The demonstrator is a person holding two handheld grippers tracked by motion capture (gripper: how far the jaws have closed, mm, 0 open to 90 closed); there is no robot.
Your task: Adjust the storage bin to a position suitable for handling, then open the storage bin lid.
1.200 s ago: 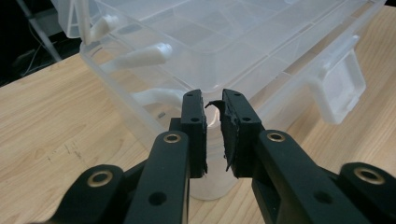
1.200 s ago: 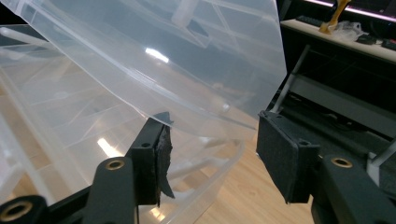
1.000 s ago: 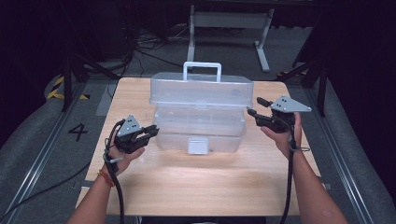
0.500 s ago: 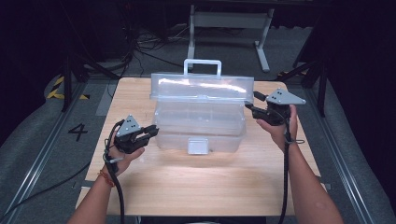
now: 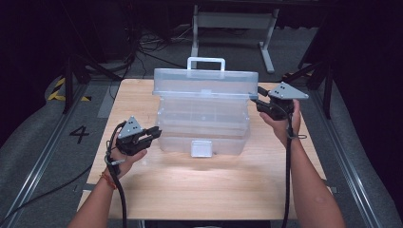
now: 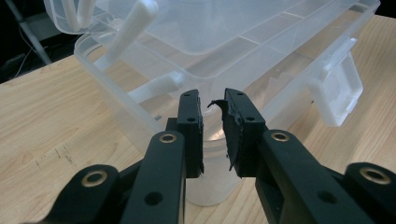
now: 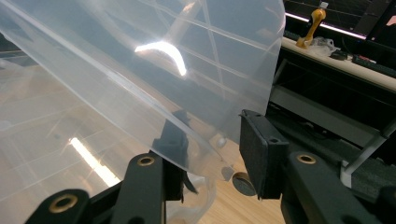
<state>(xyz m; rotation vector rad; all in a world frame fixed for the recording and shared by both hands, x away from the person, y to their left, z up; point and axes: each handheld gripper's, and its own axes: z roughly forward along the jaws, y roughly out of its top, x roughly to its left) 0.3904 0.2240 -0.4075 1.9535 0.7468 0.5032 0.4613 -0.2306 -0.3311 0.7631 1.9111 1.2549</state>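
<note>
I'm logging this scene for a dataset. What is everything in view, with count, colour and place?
box: one, clear plastic, mid-table, lid raised
handle: one, white, on the lid top
latch: one, white, box front
table: one, light wood
bottle: one, orange, on a far bench in the right gripper view
left gripper: one, black, at the box's lower left corner, jaws nearly shut
right gripper: one, black, at the lid's right edge, jaws closing around the rim
forearms: two, from the bottom edge
</note>
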